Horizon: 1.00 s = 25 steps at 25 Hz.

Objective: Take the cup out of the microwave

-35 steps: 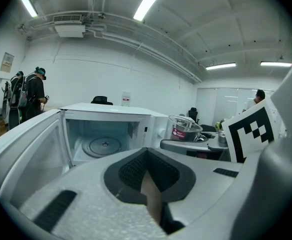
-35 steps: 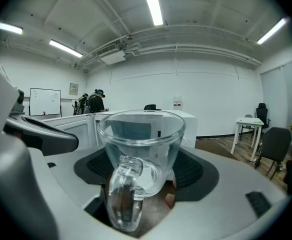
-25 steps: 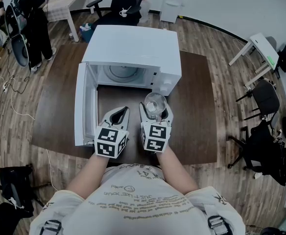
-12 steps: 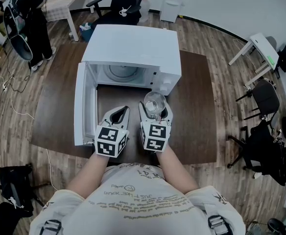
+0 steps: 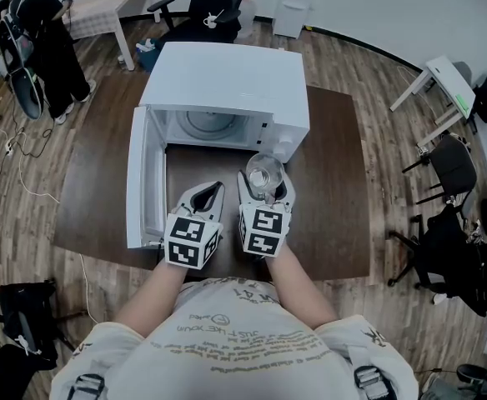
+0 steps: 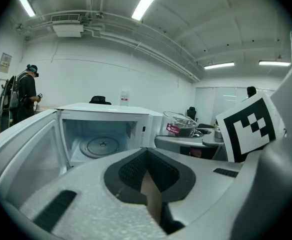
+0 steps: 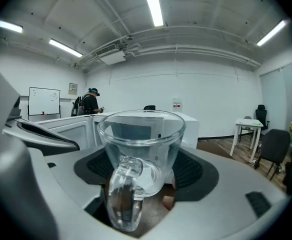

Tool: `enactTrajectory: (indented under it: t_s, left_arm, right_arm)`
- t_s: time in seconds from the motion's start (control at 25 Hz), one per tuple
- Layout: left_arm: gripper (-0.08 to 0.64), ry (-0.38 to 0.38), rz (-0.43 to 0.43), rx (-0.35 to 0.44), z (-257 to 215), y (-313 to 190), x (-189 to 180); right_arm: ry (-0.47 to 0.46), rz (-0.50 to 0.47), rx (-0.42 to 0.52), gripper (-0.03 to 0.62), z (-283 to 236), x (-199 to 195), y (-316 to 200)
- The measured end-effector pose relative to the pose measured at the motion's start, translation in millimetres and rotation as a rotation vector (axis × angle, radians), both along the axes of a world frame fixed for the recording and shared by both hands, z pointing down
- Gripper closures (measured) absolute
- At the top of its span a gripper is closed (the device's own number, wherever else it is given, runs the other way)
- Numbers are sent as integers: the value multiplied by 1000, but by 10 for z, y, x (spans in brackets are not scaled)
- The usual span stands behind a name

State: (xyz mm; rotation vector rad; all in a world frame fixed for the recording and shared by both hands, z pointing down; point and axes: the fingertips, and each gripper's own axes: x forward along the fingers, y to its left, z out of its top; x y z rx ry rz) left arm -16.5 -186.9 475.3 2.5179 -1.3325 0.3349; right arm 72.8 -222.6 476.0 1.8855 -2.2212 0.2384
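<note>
A clear glass cup [image 5: 264, 173] [image 7: 140, 151] with a handle sits between the jaws of my right gripper [image 5: 265, 185] [image 7: 141, 181], which is shut on it, held upright in front of the white microwave [image 5: 227, 86]. Its handle points back toward the camera. The microwave door [image 5: 139, 182] hangs open to the left and the cavity shows only the glass turntable [image 6: 102, 145]. My left gripper [image 5: 203, 197] [image 6: 147, 171] floats beside the right one, shut and empty, pointing at the open cavity. The cup also shows at the right of the left gripper view [image 6: 181, 124].
The microwave stands on a dark brown table [image 5: 335, 190]. A person [image 5: 47, 32] stands far left near a light desk. Office chairs [image 5: 444, 252] and a small white table [image 5: 444, 82] stand on the wood floor to the right.
The right gripper has carried the cup a little upward and to the right; the left gripper has barely shifted. The person at far left has stepped slightly.
</note>
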Motion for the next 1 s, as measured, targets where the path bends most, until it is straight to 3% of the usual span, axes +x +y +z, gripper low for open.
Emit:
enactTrajectory:
  t_s: [0.28,1.0]
  left_arm:
    - [546,-1,-9,9,-19,-24,-37]
    - [546,8,-17,9,-15,3,-97]
  right_arm:
    - [1,-44,-12,221,37,-115,-3]
    - [6,-36,-22,220,67,-141,11]
